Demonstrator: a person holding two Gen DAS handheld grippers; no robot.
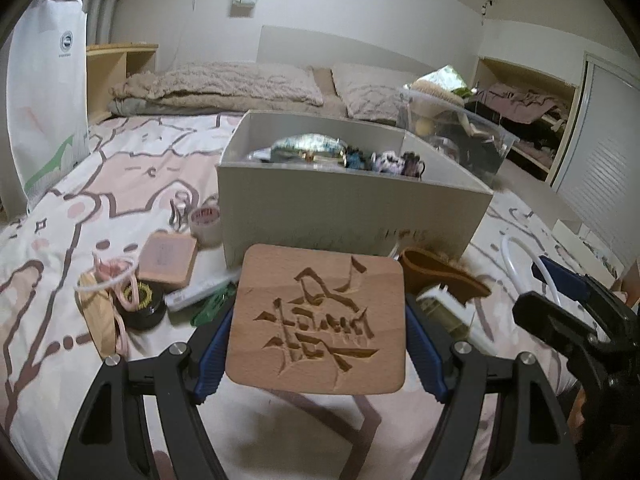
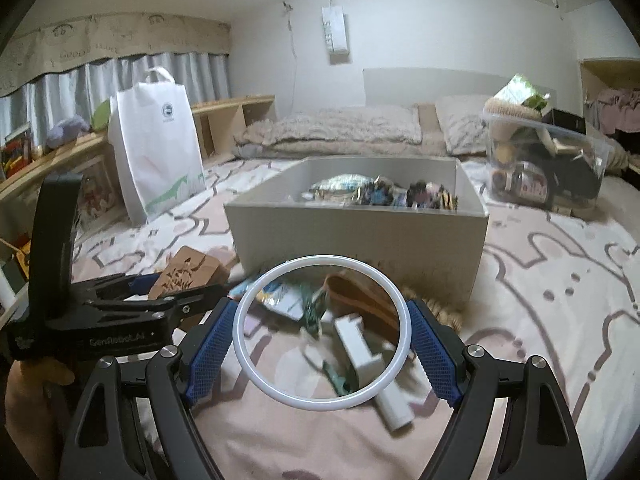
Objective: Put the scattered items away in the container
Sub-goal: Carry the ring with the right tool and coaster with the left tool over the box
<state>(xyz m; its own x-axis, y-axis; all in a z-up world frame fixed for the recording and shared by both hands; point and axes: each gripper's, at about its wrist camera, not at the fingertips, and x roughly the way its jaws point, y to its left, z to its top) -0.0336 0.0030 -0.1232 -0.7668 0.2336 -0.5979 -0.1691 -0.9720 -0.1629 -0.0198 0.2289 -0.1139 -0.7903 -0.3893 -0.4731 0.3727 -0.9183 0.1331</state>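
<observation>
The left gripper (image 1: 316,344) clamps a carved wooden coaster (image 1: 320,320); the right gripper (image 2: 322,344) pinches a white ring (image 2: 256,300), clutter behind it blurred. Beyond stands the grey box (image 1: 352,208), contents indistinct

The box (image 2: 356,228) sits mid-bed (image 2: 560,300), pillows (image 2: 332,128) behind it, a bin (image 2: 548,160) to its right. Scattered items lie before it; a bag (image 2: 156,140) stands left.

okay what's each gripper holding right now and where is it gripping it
The left hand-held gripper clamps a carved wooden coaster by its two side edges. The right hand-held gripper pinches a white ring across its outer rim.
</observation>
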